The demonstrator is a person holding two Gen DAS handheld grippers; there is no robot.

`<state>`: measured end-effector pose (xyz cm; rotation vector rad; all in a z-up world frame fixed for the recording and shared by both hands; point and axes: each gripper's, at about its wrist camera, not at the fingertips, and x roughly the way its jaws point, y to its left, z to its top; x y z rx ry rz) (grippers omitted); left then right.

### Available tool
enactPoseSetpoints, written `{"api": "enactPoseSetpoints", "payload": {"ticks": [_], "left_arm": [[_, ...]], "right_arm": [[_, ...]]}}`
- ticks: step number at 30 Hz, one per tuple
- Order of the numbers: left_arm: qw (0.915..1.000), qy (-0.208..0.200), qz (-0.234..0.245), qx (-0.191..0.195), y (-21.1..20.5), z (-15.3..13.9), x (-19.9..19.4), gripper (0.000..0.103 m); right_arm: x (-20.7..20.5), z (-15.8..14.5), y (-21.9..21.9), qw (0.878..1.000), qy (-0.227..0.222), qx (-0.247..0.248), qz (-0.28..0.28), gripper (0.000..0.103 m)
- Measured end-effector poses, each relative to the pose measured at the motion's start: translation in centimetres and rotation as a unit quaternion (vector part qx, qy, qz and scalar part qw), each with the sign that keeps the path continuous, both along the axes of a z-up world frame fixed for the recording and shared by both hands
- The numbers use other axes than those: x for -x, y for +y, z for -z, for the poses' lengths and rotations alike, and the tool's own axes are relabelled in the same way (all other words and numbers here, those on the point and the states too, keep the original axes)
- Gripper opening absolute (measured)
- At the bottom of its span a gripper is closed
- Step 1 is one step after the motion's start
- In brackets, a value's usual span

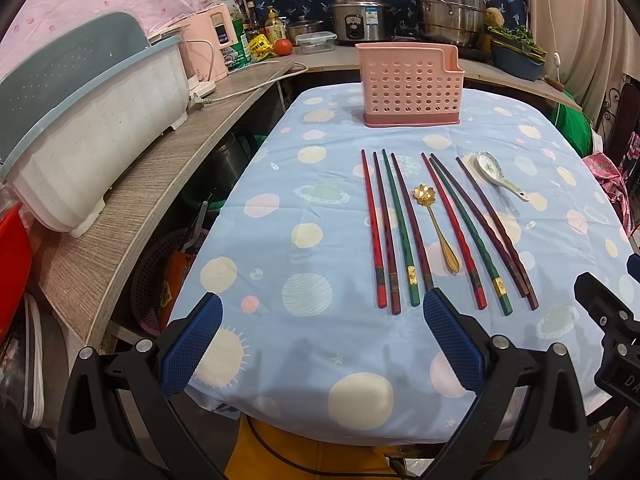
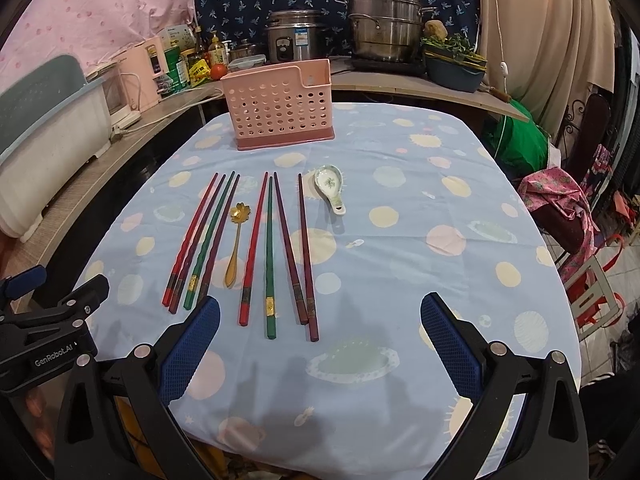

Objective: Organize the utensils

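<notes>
Your table (image 2: 400,184) has a soft, wrinkly dotted cloth on it, with a cluttered kitchen counter behind, so anything thin could sink in or snag when you pinch. The pink holder (image 2: 276,104) sits at the far end, nothing in it that I can see. Eight chopsticks (image 2: 270,256) lie nearly touching, so you'd probably grab two by accident. The ceramic spoon (image 2: 330,188) and gold spoon (image 2: 235,240) could slip. Left hand-held gripper (image 1: 320,340) and right hand-held gripper (image 2: 320,340) both hover spread wide, holding nothing.
</notes>
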<state>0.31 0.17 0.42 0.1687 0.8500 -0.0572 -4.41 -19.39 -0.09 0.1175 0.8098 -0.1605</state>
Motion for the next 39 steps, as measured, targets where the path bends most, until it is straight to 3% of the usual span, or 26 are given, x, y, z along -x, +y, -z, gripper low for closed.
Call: {"api": "enactPoseSetpoints", "payload": {"ticks": [18,31,39], "left_arm": [[1.0,0.003,-0.001,0.002,0.0,0.2,0.1,0.096],[0.9989,0.04,-0.004,0.023,0.7,2.4,-2.0,0.095],[0.9966,0.07,-0.001,0.042,0.4,4.9,-4.9,0.084]], "right_arm": [[0.1,0.2,-0.3,1.0,0.0,-0.001,0.004,0.096],[-0.2,0.7,-0.8,1.0,0.006,-0.003,0.008,0.096],[-1.6,1.7,-1.5,1.0,0.019,-0.009,0.011,0.096]]}}
